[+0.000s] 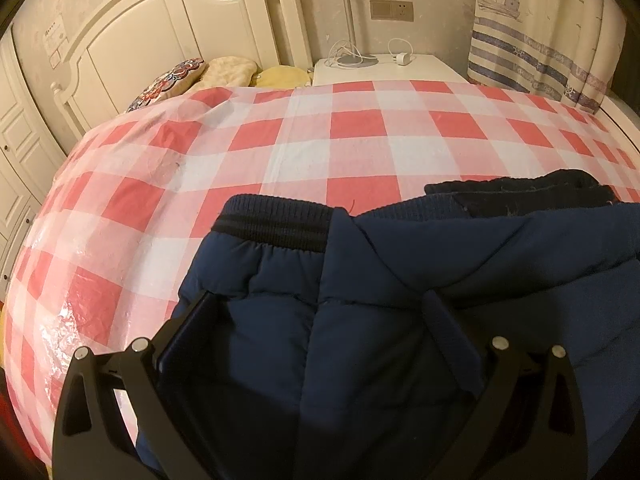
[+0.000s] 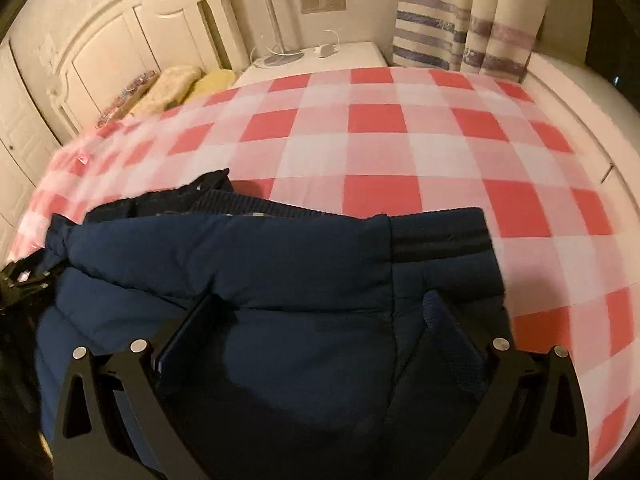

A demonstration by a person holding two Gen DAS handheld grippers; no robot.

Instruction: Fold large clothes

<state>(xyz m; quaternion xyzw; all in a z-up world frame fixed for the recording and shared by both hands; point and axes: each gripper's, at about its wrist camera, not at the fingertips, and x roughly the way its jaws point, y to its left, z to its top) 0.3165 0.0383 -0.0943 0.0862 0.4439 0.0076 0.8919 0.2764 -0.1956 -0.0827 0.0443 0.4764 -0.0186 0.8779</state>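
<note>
I see a navy quilted padded jacket (image 1: pixel 400 300) of smooth matt cloth with ribbed knit bands, lying on a glossy, crinkled red-and-white checked plastic sheet (image 1: pixel 180 184); my matt black plastic gripper fingers (image 2: pixel 192 328).

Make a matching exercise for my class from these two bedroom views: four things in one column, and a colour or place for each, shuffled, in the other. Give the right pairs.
Things
1. padded jacket
2. checked cover
3. charger
4. curtain

Descriptions
A. red and white squares
B. on the white bedside table
C. navy blue, between each gripper's open fingers
D. pale with blue stripes and boat drawings

Pairs: 1-C, 2-A, 3-B, 4-D
</note>
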